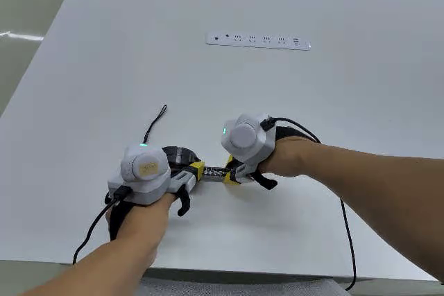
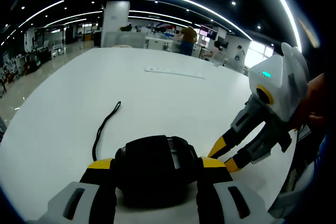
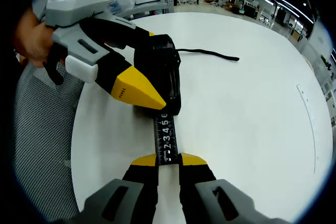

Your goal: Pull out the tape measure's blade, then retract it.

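The black tape measure [image 2: 155,169] rests on the white table, clamped between the yellow-tipped jaws of my left gripper [image 2: 156,165]. The case [image 1: 180,157] sits just ahead of the left gripper [image 1: 186,175]; its black wrist strap [image 1: 155,124] trails away over the table. A short length of blade [image 3: 165,132], printed with numbers, runs out of the case [image 3: 160,74]. My right gripper [image 3: 168,159] is shut on the blade's end. The blade [image 1: 214,170] bridges the small gap between the grippers, the right gripper [image 1: 231,174] on its right.
A white power strip [image 1: 258,40] lies farther back on the table. The near table edge [image 1: 229,270] runs just behind my hands, a cable [image 1: 345,227] hanging over it. People and desks stand far behind the table.
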A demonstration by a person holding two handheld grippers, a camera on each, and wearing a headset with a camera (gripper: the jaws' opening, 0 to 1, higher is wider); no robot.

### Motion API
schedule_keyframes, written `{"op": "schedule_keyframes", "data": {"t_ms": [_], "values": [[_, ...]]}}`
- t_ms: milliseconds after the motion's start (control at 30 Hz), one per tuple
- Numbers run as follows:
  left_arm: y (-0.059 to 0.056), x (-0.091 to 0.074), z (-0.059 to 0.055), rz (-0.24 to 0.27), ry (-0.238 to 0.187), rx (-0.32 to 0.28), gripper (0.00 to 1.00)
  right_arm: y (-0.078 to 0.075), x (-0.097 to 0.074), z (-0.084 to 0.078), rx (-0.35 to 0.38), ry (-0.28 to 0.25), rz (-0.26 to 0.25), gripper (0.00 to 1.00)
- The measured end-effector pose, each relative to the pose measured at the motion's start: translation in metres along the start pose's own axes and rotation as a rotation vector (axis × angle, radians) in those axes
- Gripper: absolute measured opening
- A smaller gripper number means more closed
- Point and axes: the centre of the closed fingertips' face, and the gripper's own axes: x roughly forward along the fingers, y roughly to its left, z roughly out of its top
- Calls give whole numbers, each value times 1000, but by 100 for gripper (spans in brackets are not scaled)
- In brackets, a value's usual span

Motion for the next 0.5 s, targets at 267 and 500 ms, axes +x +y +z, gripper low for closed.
{"op": "schedule_keyframes", "data": {"t_ms": [267, 500], "values": [[0, 0, 0, 0, -1, -4, 58, 0, 2, 5, 2, -12, 3, 14], [1, 1, 0, 0, -1, -8, 59, -1, 5, 7, 1, -14, 6, 14]]}}
